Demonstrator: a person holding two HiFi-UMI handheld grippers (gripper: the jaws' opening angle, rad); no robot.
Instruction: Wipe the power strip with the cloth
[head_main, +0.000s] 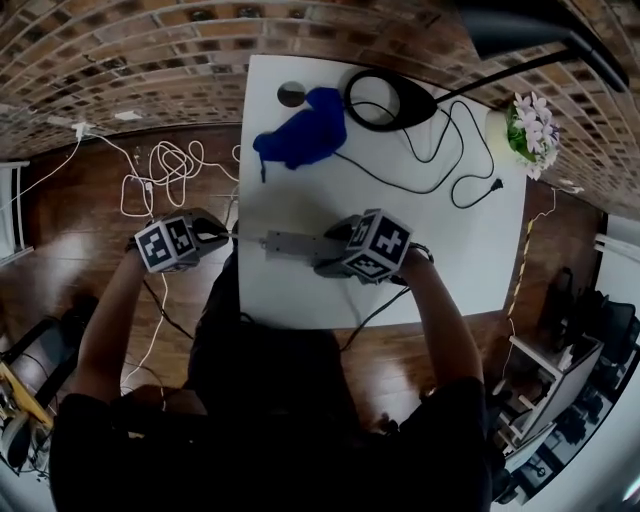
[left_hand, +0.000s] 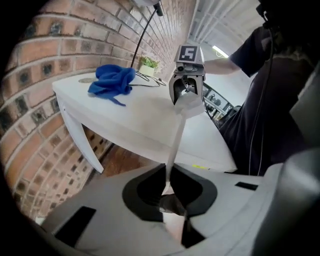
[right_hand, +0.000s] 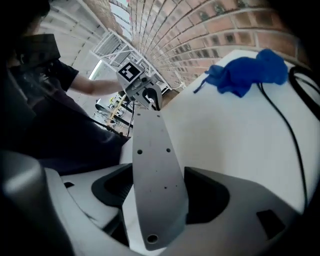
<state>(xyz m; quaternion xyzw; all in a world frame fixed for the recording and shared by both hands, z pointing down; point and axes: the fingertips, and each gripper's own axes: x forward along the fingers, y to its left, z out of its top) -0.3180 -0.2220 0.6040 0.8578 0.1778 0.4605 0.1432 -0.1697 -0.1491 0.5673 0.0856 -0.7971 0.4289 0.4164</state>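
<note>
At the near edge of the white table (head_main: 470, 260) we had the power strip (head_main: 293, 244) between our two tongs, its grey, screw-holed face turned toward the right gripper view. The left gripper (head_main: 218, 234) was clamped on the thin white cord (left_hand: 175, 145) at the strip's end, just off the table's left side. The right gripper (head_main: 335, 252) had its jaws wide apart, with the strip's other end between them and a gap showing at one pad. The blue cloth (head_main: 302, 130) lay bunched at the far side, well apart from the strip and both tongs. We judged that no wiping had begun. Fetching the cloth and every pass over the strip were left to do.
</note>
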